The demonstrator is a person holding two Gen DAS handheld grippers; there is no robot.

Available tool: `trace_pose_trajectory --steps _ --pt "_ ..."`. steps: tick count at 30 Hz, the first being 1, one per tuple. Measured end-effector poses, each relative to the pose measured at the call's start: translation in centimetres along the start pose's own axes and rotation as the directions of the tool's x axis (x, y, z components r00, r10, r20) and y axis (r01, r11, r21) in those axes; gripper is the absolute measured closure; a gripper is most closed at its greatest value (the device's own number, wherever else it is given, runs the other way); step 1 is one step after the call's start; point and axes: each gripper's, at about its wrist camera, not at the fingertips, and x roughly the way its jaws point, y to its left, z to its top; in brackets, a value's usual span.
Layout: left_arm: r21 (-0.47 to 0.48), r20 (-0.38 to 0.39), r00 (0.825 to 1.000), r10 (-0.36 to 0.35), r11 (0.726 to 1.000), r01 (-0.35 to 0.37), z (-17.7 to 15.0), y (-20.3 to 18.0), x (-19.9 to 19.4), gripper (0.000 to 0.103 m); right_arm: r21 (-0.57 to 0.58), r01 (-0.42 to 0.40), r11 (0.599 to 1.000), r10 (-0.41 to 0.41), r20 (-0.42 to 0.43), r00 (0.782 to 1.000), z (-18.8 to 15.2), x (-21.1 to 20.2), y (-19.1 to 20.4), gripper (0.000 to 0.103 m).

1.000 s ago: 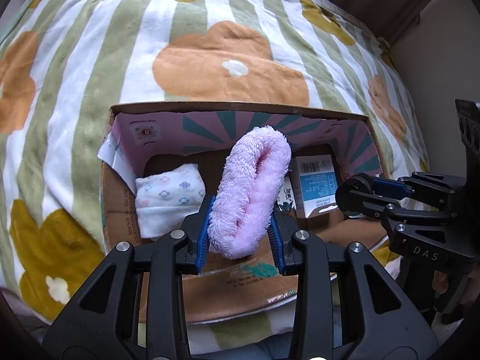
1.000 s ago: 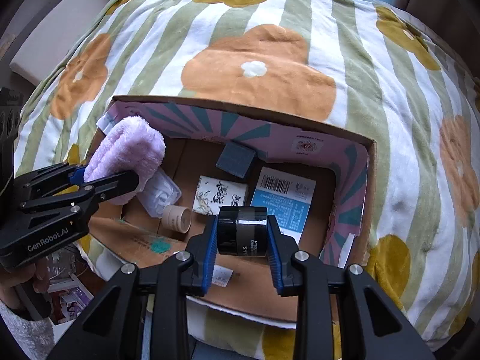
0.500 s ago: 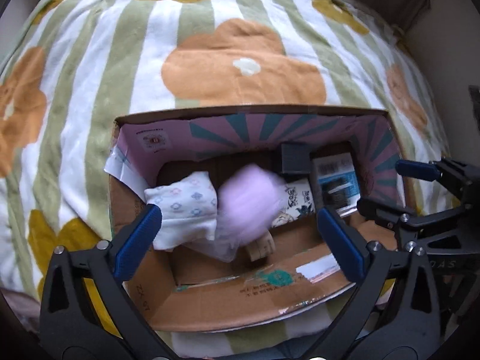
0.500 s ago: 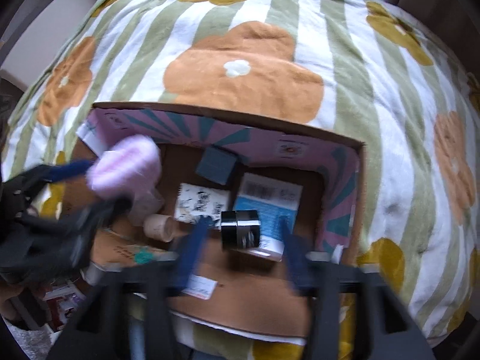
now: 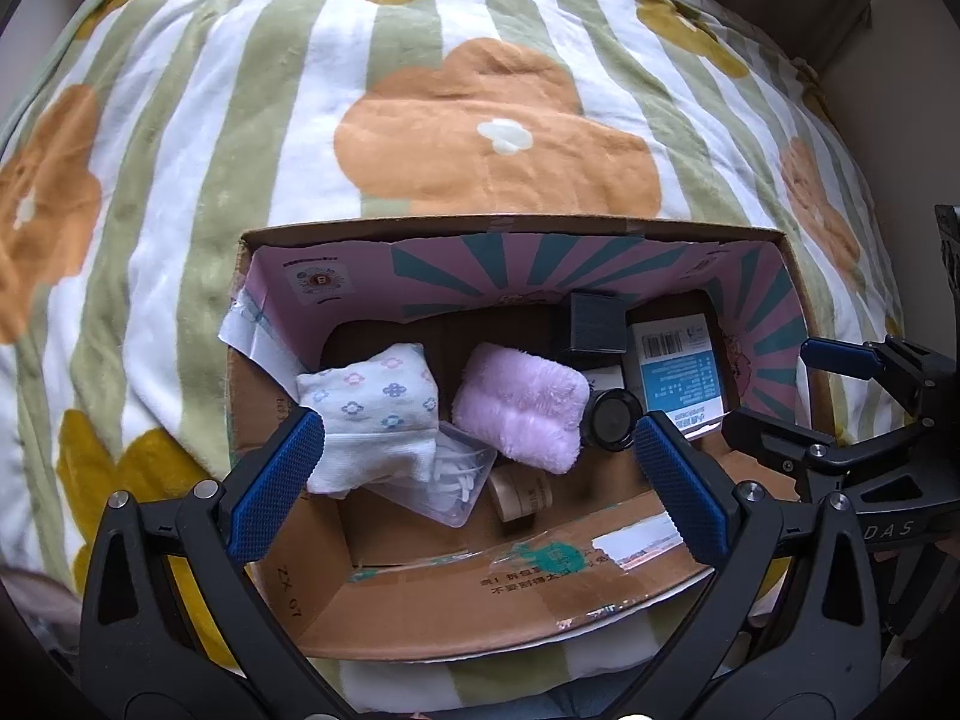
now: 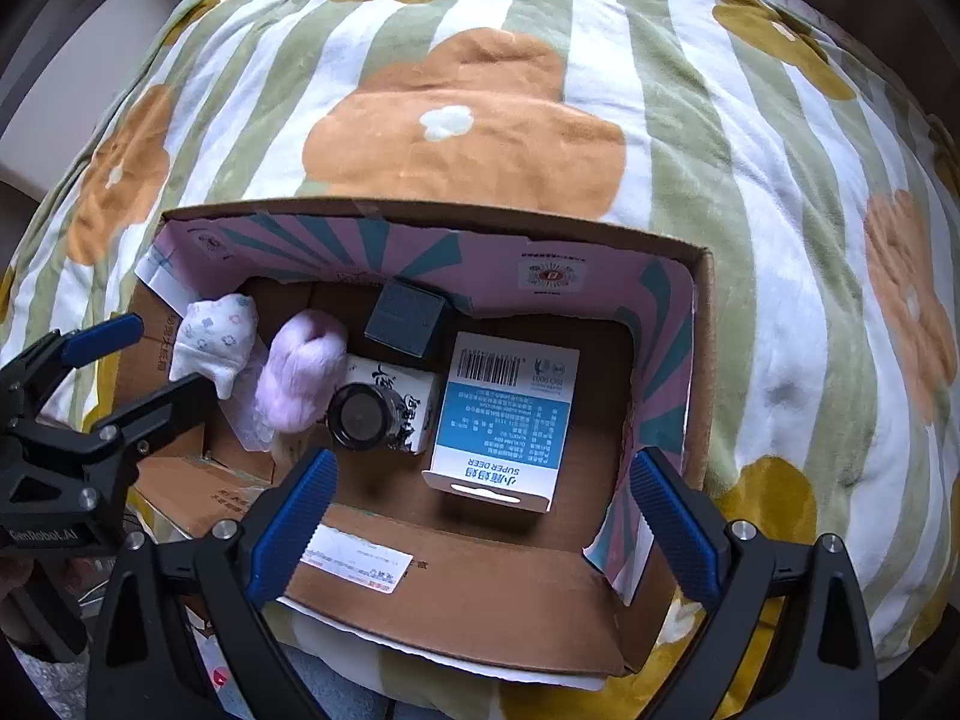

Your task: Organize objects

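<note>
An open cardboard box (image 5: 480, 606) (image 6: 456, 594) with a pink and teal lining sits on a flowered blanket. Inside lie a fluffy pink cloth (image 5: 522, 405) (image 6: 300, 378), a black jar (image 5: 611, 420) (image 6: 358, 417), a folded white flowered cloth (image 5: 375, 405) (image 6: 213, 330), a blue and white carton (image 5: 675, 369) (image 6: 504, 414), a dark cube (image 5: 594, 324) (image 6: 405, 318), a black-and-white printed box (image 6: 408, 405), a clear bag (image 5: 447, 483) and a tan tube (image 5: 522, 495). My left gripper (image 5: 477, 480) is open and empty above the box's near side. My right gripper (image 6: 480, 525) is open and empty too.
The green-striped blanket with orange and mustard flowers (image 5: 492, 132) (image 6: 468, 120) covers a rounded cushion all around the box. The right gripper shows at the right edge of the left wrist view (image 5: 852, 420). The left gripper shows at the left edge of the right wrist view (image 6: 102, 396).
Both grippers opened and pulled back. The pink cloth dropped from the left gripper into the box. The black jar dropped from the right gripper and now lies beside the pink cloth.
</note>
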Motion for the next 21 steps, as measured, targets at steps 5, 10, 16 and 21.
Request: trace_pose_trajectory --steps 5,10,16,21 --pt "0.004 -0.005 1.000 0.009 1.000 -0.009 0.0 -0.7 0.7 0.000 0.032 0.008 0.999 -0.008 0.002 1.000 0.1 -0.3 -0.2 0.006" --pt "0.002 0.024 0.999 0.033 0.999 -0.033 0.7 -2.0 0.1 0.000 0.097 0.003 0.995 -0.005 0.023 1.000 0.2 -2.4 -0.6 0.006" --pt "-0.003 0.096 0.994 0.055 0.998 -0.055 3.1 -2.9 -2.1 0.000 0.123 0.039 0.992 -0.053 0.112 0.992 1.4 -7.0 -0.5 0.006" --pt "-0.012 0.166 0.983 0.080 0.997 -0.079 4.6 -2.8 -4.8 0.000 0.149 0.063 0.987 -0.090 0.188 0.978 3.0 -10.7 -0.7 0.006"
